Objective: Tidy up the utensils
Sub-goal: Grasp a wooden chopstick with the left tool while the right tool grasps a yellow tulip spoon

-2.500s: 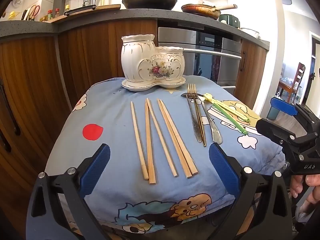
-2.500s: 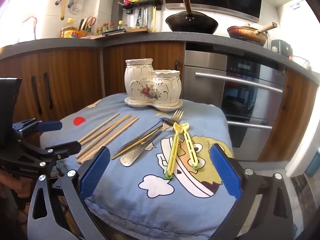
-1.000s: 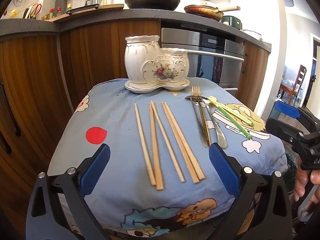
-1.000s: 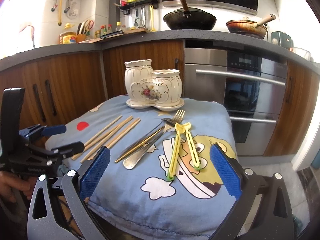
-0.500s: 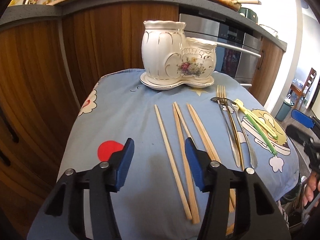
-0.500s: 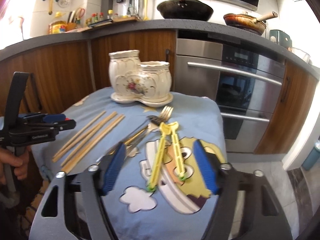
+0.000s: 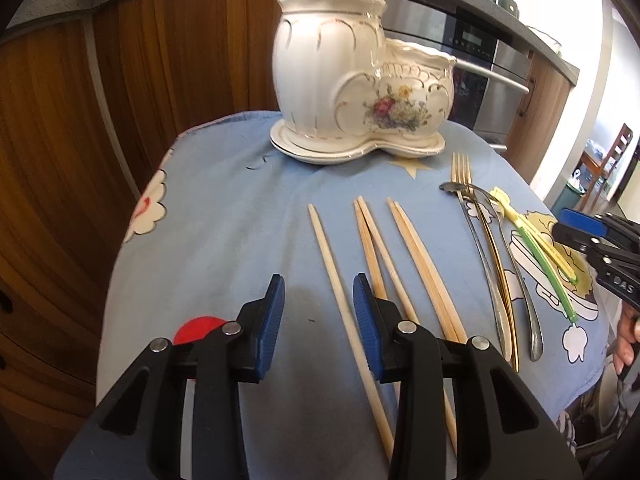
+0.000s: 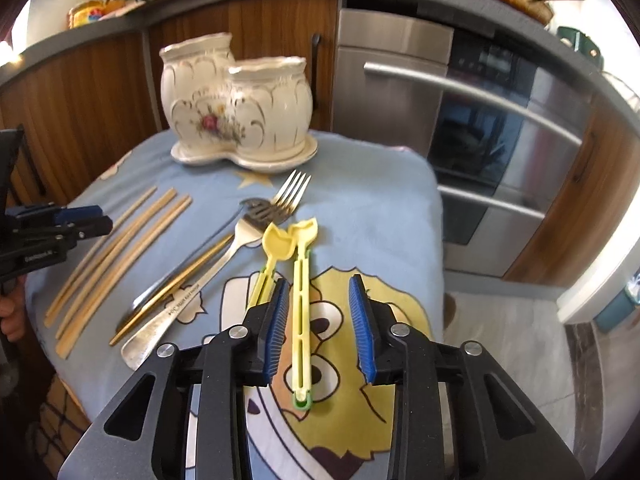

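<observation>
Right claw (image 8: 318,320), jaws closing, straddles a light, slippery yellow plastic utensil (image 8: 299,312) at lower centre, not yet pinching it; grip mid-handle. Left claw (image 7: 318,316), also closing on nothing, hovers beside stiff wooden chopsticks (image 7: 416,256), mid-frame on the blue-clothed counter (image 7: 224,208).

- Left gripper (image 7: 318,320): black angular frame, blue ribbed pads (image 7: 272,320), round silver screws.
- Right gripper (image 8: 318,324): same black frame, blue ribbed pads (image 8: 362,328), silver screws; white lettering on its side, right edge of left view.

chopsticks' (image 7: 372,380) near ends behind jaws
</observation>
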`<state>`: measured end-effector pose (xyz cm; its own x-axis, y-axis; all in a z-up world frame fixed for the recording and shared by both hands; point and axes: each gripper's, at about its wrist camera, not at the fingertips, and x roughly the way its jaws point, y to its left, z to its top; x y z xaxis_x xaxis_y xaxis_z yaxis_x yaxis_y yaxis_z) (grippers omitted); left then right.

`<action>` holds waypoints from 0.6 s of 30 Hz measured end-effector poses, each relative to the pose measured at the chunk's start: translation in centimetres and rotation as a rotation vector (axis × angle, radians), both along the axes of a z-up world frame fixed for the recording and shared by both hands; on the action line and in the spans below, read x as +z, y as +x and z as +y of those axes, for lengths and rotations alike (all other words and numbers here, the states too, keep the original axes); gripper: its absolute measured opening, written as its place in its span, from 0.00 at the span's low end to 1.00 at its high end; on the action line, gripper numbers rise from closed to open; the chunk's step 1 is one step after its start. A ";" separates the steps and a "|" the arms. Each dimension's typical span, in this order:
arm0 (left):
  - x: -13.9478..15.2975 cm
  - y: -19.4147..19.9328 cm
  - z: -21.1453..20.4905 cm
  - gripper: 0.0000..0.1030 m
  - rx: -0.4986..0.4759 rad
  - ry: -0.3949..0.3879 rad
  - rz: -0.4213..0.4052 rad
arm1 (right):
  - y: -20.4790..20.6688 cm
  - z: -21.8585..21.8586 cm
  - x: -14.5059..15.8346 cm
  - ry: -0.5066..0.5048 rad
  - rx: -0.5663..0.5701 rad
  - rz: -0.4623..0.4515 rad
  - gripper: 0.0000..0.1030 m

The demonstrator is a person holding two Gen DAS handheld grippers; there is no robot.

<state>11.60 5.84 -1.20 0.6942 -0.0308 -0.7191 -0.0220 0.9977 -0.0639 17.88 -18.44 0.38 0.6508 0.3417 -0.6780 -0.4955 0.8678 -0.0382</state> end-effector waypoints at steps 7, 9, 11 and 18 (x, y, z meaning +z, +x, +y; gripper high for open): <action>-0.4 0.7 -0.1 0.32 -0.018 0.008 0.022 | 1.7 0.9 -1.3 -0.037 0.039 0.081 0.29; -0.4 0.9 -0.2 0.31 -0.027 0.019 0.028 | 2.1 1.0 -1.3 -0.040 0.050 0.094 0.29; -0.3 1.0 -0.3 0.28 -0.032 0.025 0.037 | 2.6 1.1 -1.2 -0.043 0.056 0.114 0.29; -0.1 1.3 -0.5 0.07 -0.098 0.048 0.068 | 3.8 1.3 -0.9 -0.082 0.069 0.170 0.25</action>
